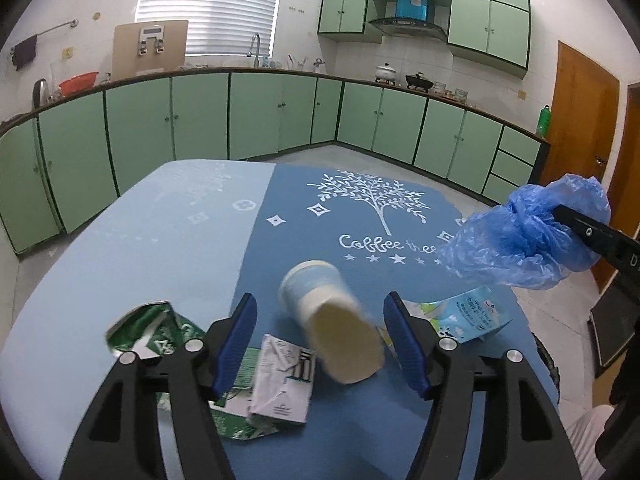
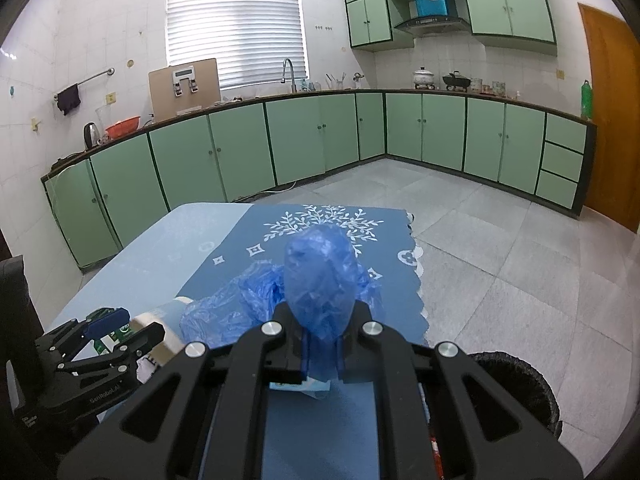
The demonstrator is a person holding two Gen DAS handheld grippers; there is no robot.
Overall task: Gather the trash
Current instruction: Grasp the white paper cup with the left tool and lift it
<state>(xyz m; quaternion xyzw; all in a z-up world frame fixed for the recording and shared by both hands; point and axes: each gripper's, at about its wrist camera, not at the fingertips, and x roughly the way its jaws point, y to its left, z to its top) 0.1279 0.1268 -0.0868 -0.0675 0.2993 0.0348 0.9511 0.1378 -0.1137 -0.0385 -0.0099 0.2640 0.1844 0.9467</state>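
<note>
Left wrist view: my left gripper (image 1: 320, 344) stands with its blue pads (image 1: 236, 344) apart, and a paper cup (image 1: 332, 324) lies tilted and blurred between them, its pale base toward me. I cannot see either pad pressing on it. I cannot see into the cup. Just beneath and to the left of the cup sits a crushed white carton (image 1: 282, 384), overlapping a flattened green carton (image 1: 152, 332) that spreads out left of my left finger. To the right of the right pad lies a light blue carton (image 1: 468, 316), flat on the table. All of this rests on the blue cloth (image 1: 320, 232) with its white tree print, which covers the right part of the table (image 1: 120, 260).

Further right, held up above the table's right edge, my right gripper (image 1: 560, 212) is clamped on a blue bag (image 1: 524, 240), which hangs bunched around its tip.

Right wrist view: my right gripper (image 2: 320, 344) has its fingers together on the bag (image 2: 320, 284), the plastic bulging up in a rounded lump ahead of them and trailing left in loose folds. The bag's mouth is not visible, so I cannot tell what it holds. Low on the left, my other gripper (image 2: 128, 326) shows with the cup (image 2: 160, 336) at its tips. At the near right, below the table edge, stands a black bin (image 2: 520, 384); its inside is hidden from me.
</note>
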